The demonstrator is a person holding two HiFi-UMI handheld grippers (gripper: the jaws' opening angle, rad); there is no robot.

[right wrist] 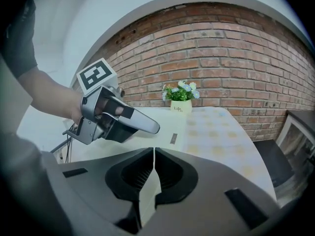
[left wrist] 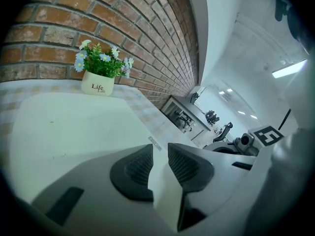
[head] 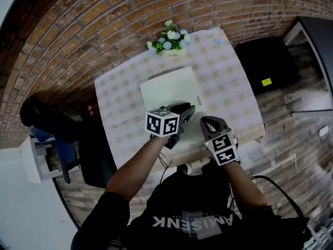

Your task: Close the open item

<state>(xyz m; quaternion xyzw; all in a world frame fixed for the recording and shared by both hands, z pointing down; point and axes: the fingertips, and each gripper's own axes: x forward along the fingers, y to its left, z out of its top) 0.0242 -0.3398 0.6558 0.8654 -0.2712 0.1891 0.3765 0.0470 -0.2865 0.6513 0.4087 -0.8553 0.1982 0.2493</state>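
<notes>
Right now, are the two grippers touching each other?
Apart. In the right gripper view, the white item shows between the left gripper and the right gripper; the head view shows a gap too.

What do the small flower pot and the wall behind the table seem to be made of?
Flower pot: probably glazed ceramic. It is cream and smooth, with dark printed lettering.
Wall: brick with a matte red-brown face. Pale mortar lines run between the courses.
</notes>
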